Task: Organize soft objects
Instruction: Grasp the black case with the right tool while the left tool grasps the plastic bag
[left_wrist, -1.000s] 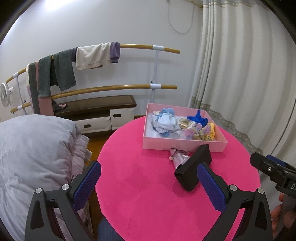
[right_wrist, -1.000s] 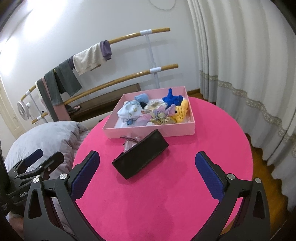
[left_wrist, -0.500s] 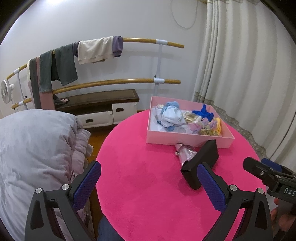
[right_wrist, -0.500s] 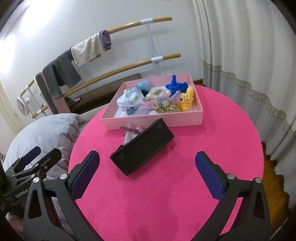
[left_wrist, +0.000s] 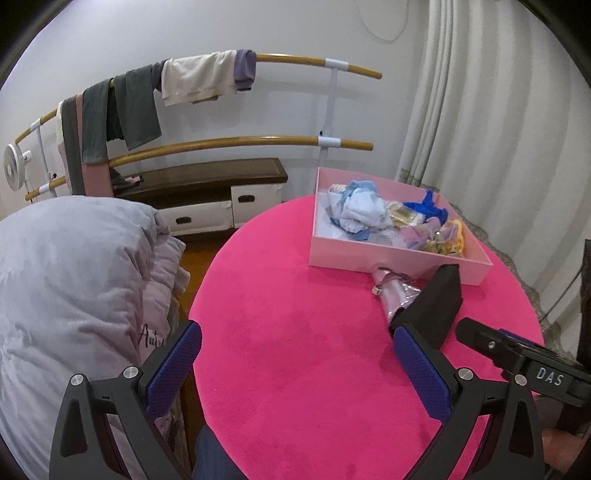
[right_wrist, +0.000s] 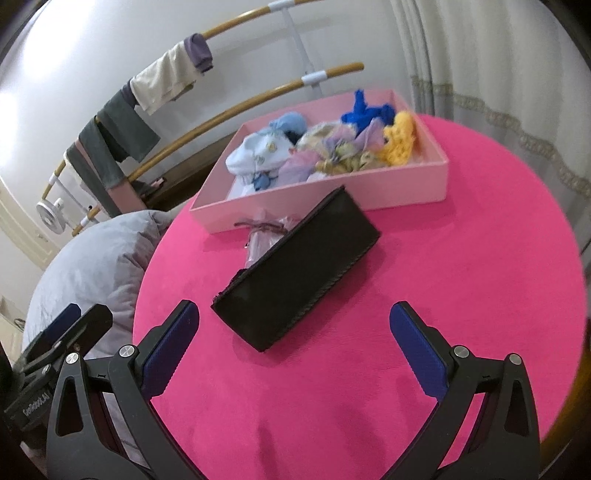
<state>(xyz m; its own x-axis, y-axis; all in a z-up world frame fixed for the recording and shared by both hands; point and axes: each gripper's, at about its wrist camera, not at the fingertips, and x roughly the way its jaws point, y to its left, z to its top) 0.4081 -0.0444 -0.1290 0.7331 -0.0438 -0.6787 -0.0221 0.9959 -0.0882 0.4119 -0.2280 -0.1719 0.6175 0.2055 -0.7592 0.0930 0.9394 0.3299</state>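
Just in front of the shallow pink cardboard box (right_wrist: 332, 195), the flat black fabric pouch (right_wrist: 299, 273) lies slanted, its long side running from near-left to far-right; both grippers' fingers (left_wrist: 173, 365) (right_wrist: 417, 343) are spread wide, holding nothing.

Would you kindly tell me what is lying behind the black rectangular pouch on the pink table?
Behind the black rectangular pouch lies a pale pink wrapped bundle tied with string, between it and the pink shallow box. The pouch covers the bundle's lower part, so its full shape is hidden.

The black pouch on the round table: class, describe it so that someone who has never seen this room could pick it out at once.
Find the round pink table, then the shallow pink box of soft things on it. Just in front of that box, outside it, lies the black pouch, a long flat rectangle beside a small pinkish wrapped bundle. It is the only dark item on the table.
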